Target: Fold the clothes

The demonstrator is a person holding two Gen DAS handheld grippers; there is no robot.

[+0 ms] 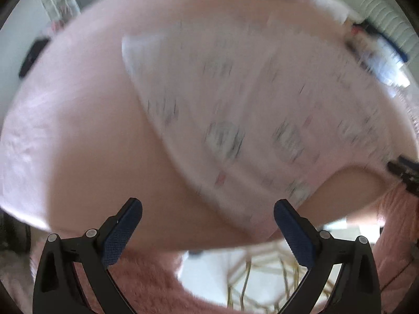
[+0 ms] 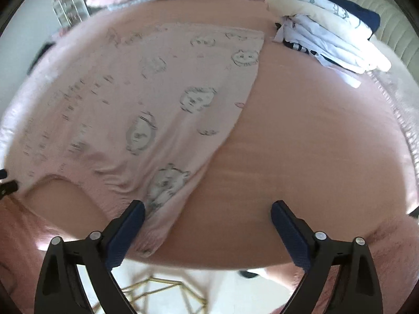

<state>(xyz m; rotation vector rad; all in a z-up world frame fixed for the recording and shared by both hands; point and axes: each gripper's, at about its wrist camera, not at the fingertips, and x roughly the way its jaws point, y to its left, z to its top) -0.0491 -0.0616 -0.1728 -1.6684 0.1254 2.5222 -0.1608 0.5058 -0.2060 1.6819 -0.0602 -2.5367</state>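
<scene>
**A:** Big picture first: a pink surface (image 2: 314,144), padded-looking, with a fuzzy pink fabric hanging below its near edge. A pink garment (image 2: 146,99) printed with little grey animal faces lies flat across the left half, its lower hem reaching the near edge.

**B:** Looks like thin soft jersey, so I'd guess it's light, floppy, and bunches if you drag it. I'd grab at the hem corners by the near edge.

**A:** Agreed. There's a stack of folded clothes (image 2: 324,23) at the far right corner, well apart from it.

**B:** Fingers?

**A:** The right gripper (image 2: 208,209) is spread wide, nothing in it, left finger right over the hem. The left gripper (image 1: 208,206) is also wide open and empty, though its view is blurry.

**B:** Room?

**A:** White floor, gold wire frame underneath.
</scene>
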